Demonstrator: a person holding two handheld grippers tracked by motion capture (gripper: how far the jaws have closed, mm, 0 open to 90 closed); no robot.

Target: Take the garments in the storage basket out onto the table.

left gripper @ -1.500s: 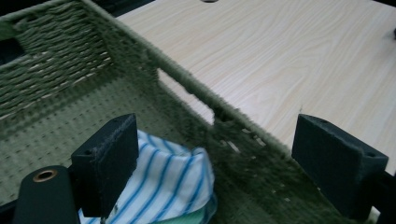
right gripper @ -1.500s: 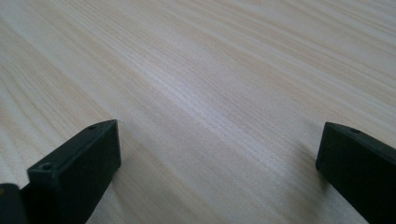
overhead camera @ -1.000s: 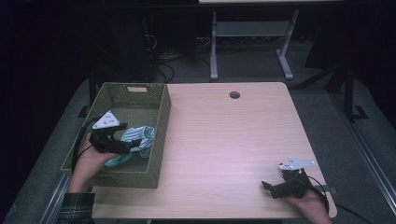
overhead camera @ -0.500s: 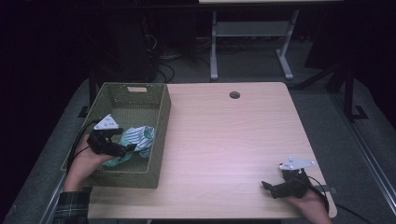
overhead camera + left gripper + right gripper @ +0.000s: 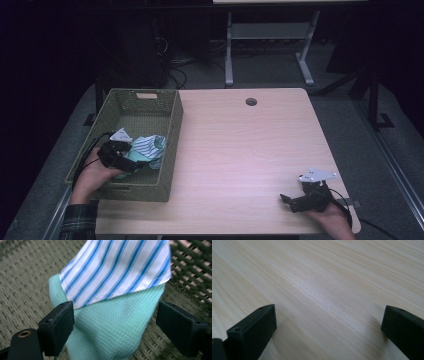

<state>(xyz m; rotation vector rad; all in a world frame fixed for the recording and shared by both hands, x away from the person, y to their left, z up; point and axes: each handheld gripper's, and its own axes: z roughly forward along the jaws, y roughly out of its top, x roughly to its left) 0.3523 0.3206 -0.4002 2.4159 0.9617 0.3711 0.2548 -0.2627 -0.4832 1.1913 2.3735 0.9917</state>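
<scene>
The left tongs (image 5: 134,164) were positioned inside the basket (image 5: 172,145), at its near end, with the jaws spread apart. In the left gripper view, the left tongs (image 5: 115,320) were seen with a jaw on either side of the green cloth (image 5: 112,332). The left jaw lay against the cloth's edge, while a gap was visible between the right jaw and the cloth; no grip had been made. The striped cloth (image 5: 117,267) was draped over the far part of the green cloth, just beyond the jaw tips. Its lower hem was located level with the top of the left jaw. Woven basket floor was visible to the left of the left jaw, and the basket's mesh wall stood beyond the right jaw.

In the high view, the striped cloth (image 5: 148,146) and the green cloth (image 5: 131,159) were bunched together just ahead of the left tongs, close to the basket's right wall. The left hand (image 5: 95,172) was seen resting over the basket's near rim.

The right tongs (image 5: 287,201) were held low over the bench (image 5: 240,150) near its front right corner, well apart from the basket. In the right gripper view, the right tongs (image 5: 328,322) were open wide, with bare wood between the jaws and nothing gripped.
</scene>
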